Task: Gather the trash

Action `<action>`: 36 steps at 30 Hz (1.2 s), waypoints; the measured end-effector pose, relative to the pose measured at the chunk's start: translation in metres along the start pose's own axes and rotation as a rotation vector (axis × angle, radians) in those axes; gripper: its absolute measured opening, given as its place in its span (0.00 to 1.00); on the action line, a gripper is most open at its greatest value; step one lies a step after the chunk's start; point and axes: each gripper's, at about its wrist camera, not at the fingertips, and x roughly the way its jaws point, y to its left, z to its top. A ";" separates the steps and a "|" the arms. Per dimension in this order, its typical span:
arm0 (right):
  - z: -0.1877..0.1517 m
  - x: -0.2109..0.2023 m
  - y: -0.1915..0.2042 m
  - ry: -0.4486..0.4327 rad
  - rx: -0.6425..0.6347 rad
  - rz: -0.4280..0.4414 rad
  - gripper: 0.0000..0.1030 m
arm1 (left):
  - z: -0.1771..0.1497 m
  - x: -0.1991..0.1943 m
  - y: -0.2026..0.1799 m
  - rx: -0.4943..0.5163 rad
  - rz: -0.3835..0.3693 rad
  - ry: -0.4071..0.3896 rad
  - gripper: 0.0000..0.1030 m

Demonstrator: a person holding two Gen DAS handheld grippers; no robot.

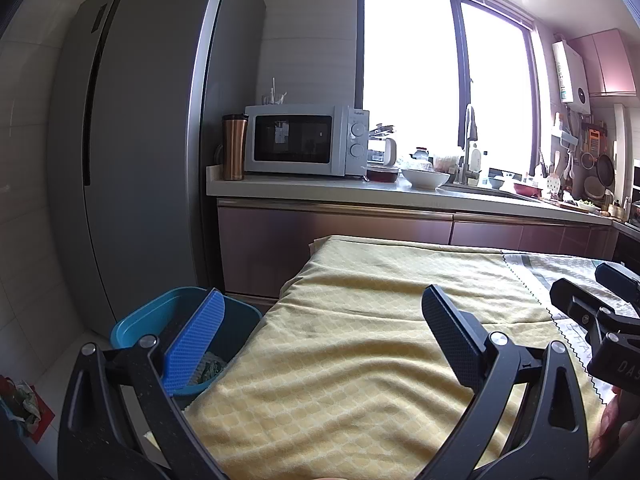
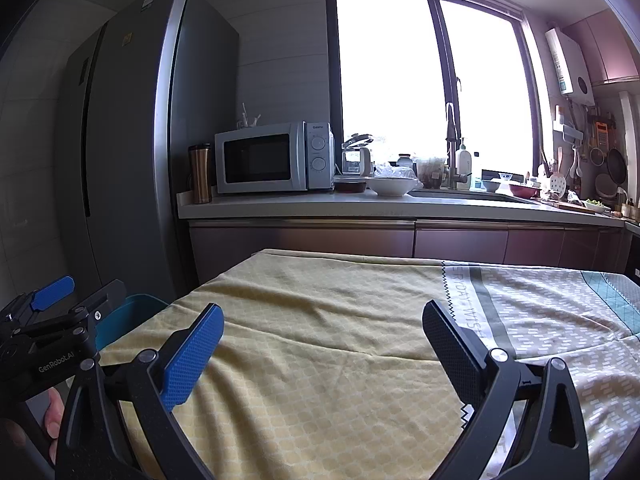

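Observation:
My left gripper (image 1: 324, 304) hangs open over the left part of a table under a yellow cloth (image 1: 360, 360), nothing between its fingers. Beside the table's left edge stands a blue bin (image 1: 136, 320) with some crumpled green and white trash (image 1: 212, 368) inside, partly hidden by my blue fingertip. My right gripper (image 2: 324, 320) is open too, empty, above the middle of the yellow cloth (image 2: 320, 340). In the right wrist view the left gripper (image 2: 76, 300) shows at the far left, with the blue bin (image 2: 136, 308) behind it. No trash shows on the cloth.
A grey fridge (image 1: 140, 140) stands left of the bin. Behind the table runs a counter (image 2: 400, 204) with a microwave (image 2: 272, 158), a copper tumbler (image 2: 200, 174), a white bowl (image 2: 390, 186) and a sink. A patterned cloth (image 2: 560, 312) covers the table's right part. Crumpled packaging (image 1: 24, 404) lies on the floor.

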 end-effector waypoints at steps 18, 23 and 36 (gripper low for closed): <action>0.002 -0.002 0.000 -0.009 0.008 -0.005 0.93 | 0.002 0.000 -0.001 0.009 -0.001 -0.011 0.94; 0.001 -0.002 -0.001 -0.009 0.009 -0.005 0.93 | 0.002 0.000 -0.001 0.009 -0.001 -0.011 0.94; 0.000 -0.003 0.000 -0.008 0.015 -0.009 0.93 | 0.002 0.000 -0.001 0.009 -0.002 -0.011 0.94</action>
